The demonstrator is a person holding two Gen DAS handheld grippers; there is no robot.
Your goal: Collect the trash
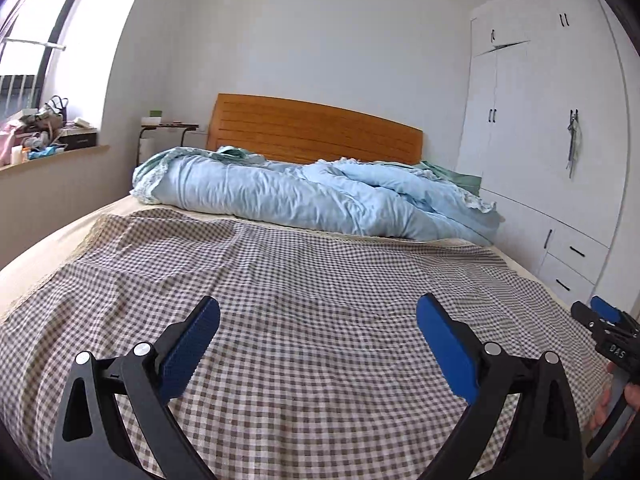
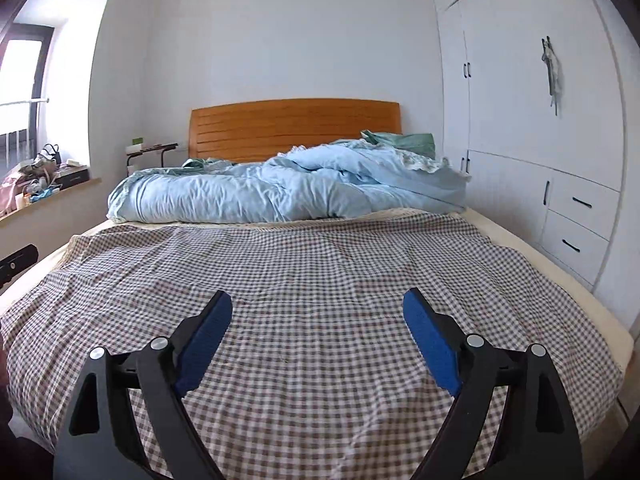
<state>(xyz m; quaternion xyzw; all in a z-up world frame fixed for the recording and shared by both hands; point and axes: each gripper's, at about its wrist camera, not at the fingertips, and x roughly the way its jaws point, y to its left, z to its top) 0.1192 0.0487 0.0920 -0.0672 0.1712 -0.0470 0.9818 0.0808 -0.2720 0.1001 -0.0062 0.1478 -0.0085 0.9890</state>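
Looking along the left gripper [image 1: 318, 316] in the left wrist view: its blue fingers [image 1: 192, 350] stand wide apart at the bottom of the frame, nothing between them, touching nothing, above a checked sheet [image 1: 312, 280] covering the bed [image 1: 36, 248]. A crumpled blue quilt [image 1: 304, 200] lies across mid-frame before the wooden headboard [image 1: 316, 130]. White wardrobe [image 1: 536, 120] at right. Window sill [image 1: 52, 156] at left, cluttered with bags and small items; whether any is trash, cannot tell. Right gripper [image 1: 604, 320] at lower right edge, a person's hand [image 1: 608, 400] on its handle.

Right wrist view: right gripper [image 2: 318, 310] low centre, blue pads [image 2: 430, 344] spread wide and empty, over the same sheet [image 2: 320, 264]. Quilt [image 2: 280, 192] mid-frame, headboard [image 2: 296, 124] behind, wardrobe [image 2: 540, 120] right, cluttered sill [image 2: 48, 196] left. No trash identifiable on the bed.
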